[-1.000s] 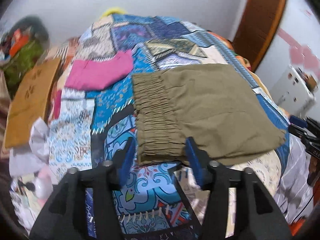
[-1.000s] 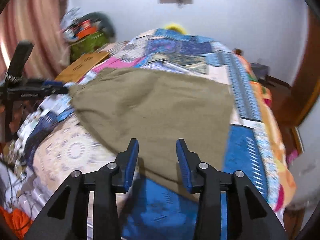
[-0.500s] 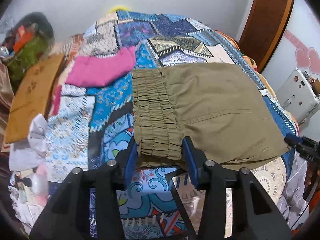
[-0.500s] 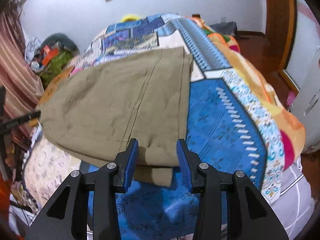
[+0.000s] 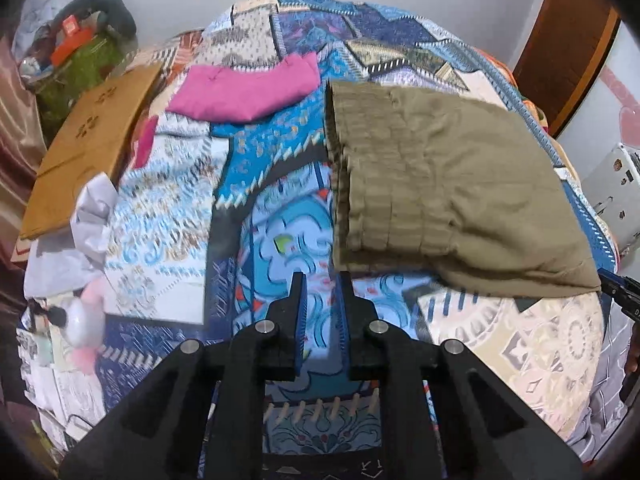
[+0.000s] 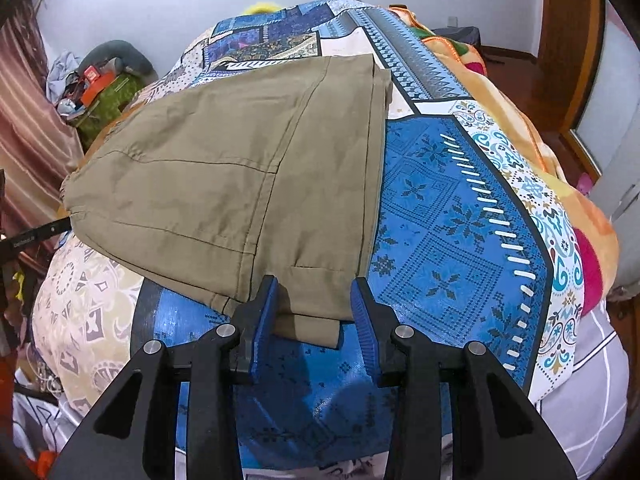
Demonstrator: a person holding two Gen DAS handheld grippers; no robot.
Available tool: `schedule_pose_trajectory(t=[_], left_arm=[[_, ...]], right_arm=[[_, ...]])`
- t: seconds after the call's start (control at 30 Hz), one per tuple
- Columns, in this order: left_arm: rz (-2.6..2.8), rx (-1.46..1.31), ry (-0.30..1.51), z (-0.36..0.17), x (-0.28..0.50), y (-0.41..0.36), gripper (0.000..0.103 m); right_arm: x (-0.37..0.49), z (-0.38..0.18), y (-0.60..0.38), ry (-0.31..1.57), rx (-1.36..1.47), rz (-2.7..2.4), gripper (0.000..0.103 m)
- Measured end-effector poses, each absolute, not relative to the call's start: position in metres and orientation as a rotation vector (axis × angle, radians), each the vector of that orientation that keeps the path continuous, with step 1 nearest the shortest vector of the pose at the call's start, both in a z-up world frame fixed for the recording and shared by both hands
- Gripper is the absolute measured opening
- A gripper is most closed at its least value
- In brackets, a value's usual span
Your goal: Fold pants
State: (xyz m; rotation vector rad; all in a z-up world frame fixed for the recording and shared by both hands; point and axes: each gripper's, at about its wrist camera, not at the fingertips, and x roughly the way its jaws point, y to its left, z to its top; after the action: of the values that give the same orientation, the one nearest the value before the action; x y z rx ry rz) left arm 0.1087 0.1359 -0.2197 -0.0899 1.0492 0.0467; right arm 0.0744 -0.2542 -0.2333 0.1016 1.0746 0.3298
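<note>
The olive pants (image 5: 440, 184) lie folded on the patchwork bedspread (image 5: 280, 240), elastic waistband to the left in the left wrist view. My left gripper (image 5: 322, 284) hovers just short of the waistband's near corner, jaws narrowed to a small gap, holding nothing. In the right wrist view the pants (image 6: 240, 168) spread away from me. My right gripper (image 6: 314, 292) is open, its jaws on either side of the folded hem end at the near edge.
A pink folded garment (image 5: 244, 92) lies behind the pants. A cardboard sheet (image 5: 88, 148) and crumpled white paper (image 5: 94, 216) sit at the bed's left edge. A white appliance (image 5: 616, 188) stands right of the bed. Clutter (image 6: 100, 80) is piled by the wall.
My left gripper has pulled back off the waistband and its jaws have narrowed. My right gripper has moved closer to the hem end, staying open.
</note>
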Motion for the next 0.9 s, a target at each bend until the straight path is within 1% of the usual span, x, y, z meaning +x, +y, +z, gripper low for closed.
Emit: schedule_pose_trajectory(t=[0.03,0.07,0.1,0.13,0.17,0.2,0.23,0.33,0.4,0.53,0.7,0.9], left_arm=[[0.050,-0.085,1.037,-0.214,0.110,0.135,0.017],[0.053,-0.081,1.024,-0.208,0.113,0.136,0.023],[0.056,-0.078,1.010,-0.202,0.117,0.136,0.033],[0.064,-0.072,0.993,-0.194,0.121,0.137,0.038],[0.066,-0.069,0.973,-0.187,0.125,0.138,0.048],[0.064,-0.071,0.956,-0.181,0.130,0.139,0.056],[0.061,-0.075,0.935,-0.173,0.136,0.139,0.058],[0.048,-0.075,0.907,-0.160,0.159,0.137,0.060],[0.043,-0.063,0.901,-0.157,0.173,0.133,0.065],[0.031,-0.028,0.920,-0.161,0.209,0.124,0.066],[0.008,-0.033,0.968,-0.180,0.246,0.122,0.067],[-0.018,-0.058,1.048,-0.213,0.277,0.125,0.067]], right_arm=[[0.075,-0.232,-0.253,1.079,0.097,0.334,0.034],[0.076,-0.230,-0.253,1.083,0.089,0.341,0.034],[0.077,-0.227,-0.254,1.083,0.078,0.348,0.034],[0.078,-0.224,-0.254,1.081,0.066,0.351,0.034],[0.080,-0.221,-0.254,1.075,0.051,0.351,0.034],[0.083,-0.216,-0.255,1.064,0.037,0.347,0.034],[0.085,-0.212,-0.256,1.049,0.027,0.340,0.034],[0.100,-0.198,-0.263,0.999,0.024,0.328,0.035],[0.116,-0.190,-0.268,0.968,0.028,0.313,0.035],[0.148,-0.180,-0.269,0.920,0.018,0.295,0.036],[0.203,-0.181,-0.268,0.897,0.019,0.291,0.039],[0.263,-0.206,-0.263,0.933,0.030,0.295,0.039]])
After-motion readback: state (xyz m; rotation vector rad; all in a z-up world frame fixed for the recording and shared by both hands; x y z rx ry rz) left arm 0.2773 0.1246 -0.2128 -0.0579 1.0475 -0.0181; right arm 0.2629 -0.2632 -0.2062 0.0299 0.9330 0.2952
